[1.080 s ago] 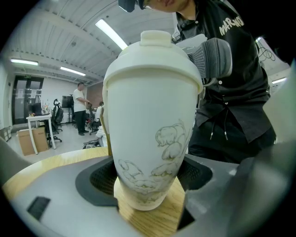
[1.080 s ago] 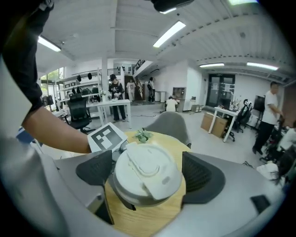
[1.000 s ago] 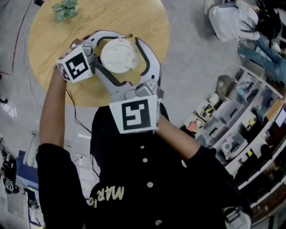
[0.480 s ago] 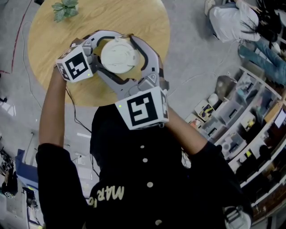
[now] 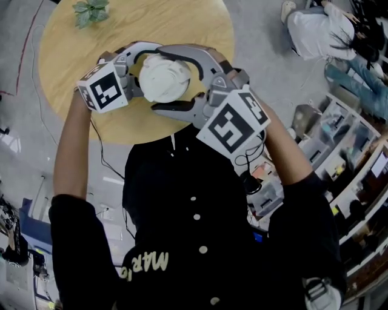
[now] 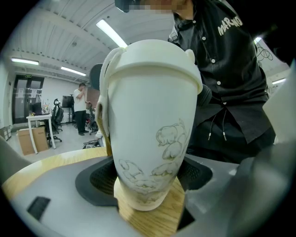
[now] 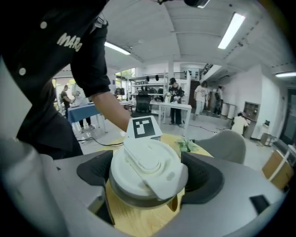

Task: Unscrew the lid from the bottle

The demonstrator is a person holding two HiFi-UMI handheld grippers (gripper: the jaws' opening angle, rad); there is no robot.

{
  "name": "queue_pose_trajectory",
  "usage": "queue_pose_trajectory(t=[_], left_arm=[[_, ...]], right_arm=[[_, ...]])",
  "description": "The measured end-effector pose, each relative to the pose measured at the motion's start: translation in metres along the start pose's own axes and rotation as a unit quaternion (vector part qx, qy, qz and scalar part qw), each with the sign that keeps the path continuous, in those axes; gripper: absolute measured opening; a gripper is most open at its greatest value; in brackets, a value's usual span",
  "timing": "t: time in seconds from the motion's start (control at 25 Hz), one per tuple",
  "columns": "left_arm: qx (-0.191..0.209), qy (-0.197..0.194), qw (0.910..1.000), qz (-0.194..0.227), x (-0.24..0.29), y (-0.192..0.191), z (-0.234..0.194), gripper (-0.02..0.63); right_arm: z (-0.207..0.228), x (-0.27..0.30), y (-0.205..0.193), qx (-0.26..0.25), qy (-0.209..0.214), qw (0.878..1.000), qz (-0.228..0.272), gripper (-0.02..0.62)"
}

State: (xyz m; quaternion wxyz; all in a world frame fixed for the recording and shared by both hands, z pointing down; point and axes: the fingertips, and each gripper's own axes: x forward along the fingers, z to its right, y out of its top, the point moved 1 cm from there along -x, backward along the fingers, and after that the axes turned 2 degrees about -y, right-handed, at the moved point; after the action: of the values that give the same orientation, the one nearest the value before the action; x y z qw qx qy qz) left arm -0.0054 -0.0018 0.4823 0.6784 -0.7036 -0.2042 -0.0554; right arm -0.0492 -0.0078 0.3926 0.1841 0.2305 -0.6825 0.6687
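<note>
A white bottle (image 5: 165, 82) with a faint drawing (image 6: 148, 139) stands on the round wooden table (image 5: 73, 66). Its white lid (image 6: 152, 60) (image 7: 145, 166) sits on top. My left gripper (image 5: 156, 75) comes in from the left, and its pads (image 6: 99, 180) press on the lower body of the bottle. My right gripper (image 5: 160, 80) reaches in from the right, with its jaws closed round the lid. In the right gripper view, the right gripper (image 7: 148, 178) has a pad (image 7: 203, 178) against the rim of the lid on each side.
A small green plant (image 5: 91, 11) sits at the far edge of the table. Shelves with bins (image 5: 327, 163) stand to the right, and people (image 5: 315, 27) are at the upper right. Cables lie on the floor to the left.
The right gripper has swung counterclockwise round the lid, and its marker cube has gone from below the bottle to its right. The left gripper and the bottle have stayed in place.
</note>
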Motion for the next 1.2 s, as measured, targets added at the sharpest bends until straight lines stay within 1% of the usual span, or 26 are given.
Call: queue_pose_trajectory(t=[0.08, 0.16, 0.24, 0.36, 0.44, 0.52, 0.6, 0.68, 0.76, 0.8, 0.84, 0.88, 0.96, 1.04, 1.12, 1.2], left_arm=[[0.001, 0.0, 1.0, 0.0, 0.0, 0.0, 0.0, 0.378], [0.001, 0.001, 1.0, 0.001, 0.0, 0.001, -0.001, 0.377], [0.0, 0.001, 1.0, 0.002, 0.001, 0.002, -0.002, 0.379], [0.0, 0.001, 1.0, 0.002, 0.0, 0.002, -0.002, 0.379], [0.001, 0.0, 1.0, 0.001, 0.001, 0.002, -0.002, 0.378], [0.001, -0.001, 1.0, 0.001, 0.001, 0.001, -0.002, 0.379], [0.001, 0.0, 1.0, 0.0, 0.001, 0.001, -0.001, 0.378], [0.001, 0.0, 1.0, 0.0, 0.001, 0.001, 0.0, 0.378], [0.001, 0.0, 1.0, 0.0, 0.001, 0.001, -0.001, 0.379], [0.001, -0.001, 1.0, -0.001, 0.001, 0.001, -0.002, 0.379], [0.001, -0.001, 1.0, -0.001, 0.001, 0.001, -0.002, 0.378], [0.001, -0.001, 1.0, -0.001, 0.001, 0.001, -0.003, 0.379], [0.001, -0.001, 1.0, -0.001, 0.001, 0.001, -0.004, 0.379], [0.001, -0.003, 1.0, -0.001, 0.002, -0.001, -0.004, 0.379], [0.001, -0.004, 1.0, -0.002, 0.002, -0.002, -0.004, 0.378], [0.002, -0.004, 1.0, -0.002, 0.003, -0.002, -0.004, 0.379]], right_arm=[[-0.003, -0.001, 0.001, -0.032, 0.047, 0.998, 0.01, 0.465], [-0.005, -0.002, 0.001, -0.059, 0.09, 0.994, 0.019, 0.463], [-0.005, -0.003, 0.001, -0.074, 0.119, 0.99, 0.021, 0.465], [-0.005, -0.002, 0.002, -0.081, 0.133, 0.988, 0.015, 0.466], [-0.005, -0.002, 0.001, -0.08, 0.127, 0.989, 0.012, 0.468], [-0.004, 0.0, -0.001, -0.076, 0.11, 0.991, 0.003, 0.471], [-0.004, 0.0, 0.0, -0.068, 0.08, 0.994, -0.005, 0.472], [0.0, -0.005, 0.005, -0.035, 0.032, 0.999, -0.005, 0.479], [0.006, -0.01, 0.012, 0.026, -0.03, 0.999, -0.001, 0.482], [0.008, -0.013, 0.013, 0.061, -0.066, 0.996, -0.003, 0.483], [0.011, -0.015, 0.013, 0.095, -0.104, 0.99, -0.006, 0.486], [0.014, -0.018, 0.011, 0.129, -0.145, 0.981, -0.009, 0.489], [0.019, -0.022, 0.008, 0.197, -0.217, 0.956, -0.008, 0.491], [0.02, -0.024, 0.002, 0.255, -0.264, 0.93, -0.015, 0.494], [0.019, -0.024, -0.003, 0.287, -0.307, 0.907, -0.028, 0.496], [0.019, -0.023, -0.005, 0.305, -0.348, 0.886, -0.038, 0.497]])
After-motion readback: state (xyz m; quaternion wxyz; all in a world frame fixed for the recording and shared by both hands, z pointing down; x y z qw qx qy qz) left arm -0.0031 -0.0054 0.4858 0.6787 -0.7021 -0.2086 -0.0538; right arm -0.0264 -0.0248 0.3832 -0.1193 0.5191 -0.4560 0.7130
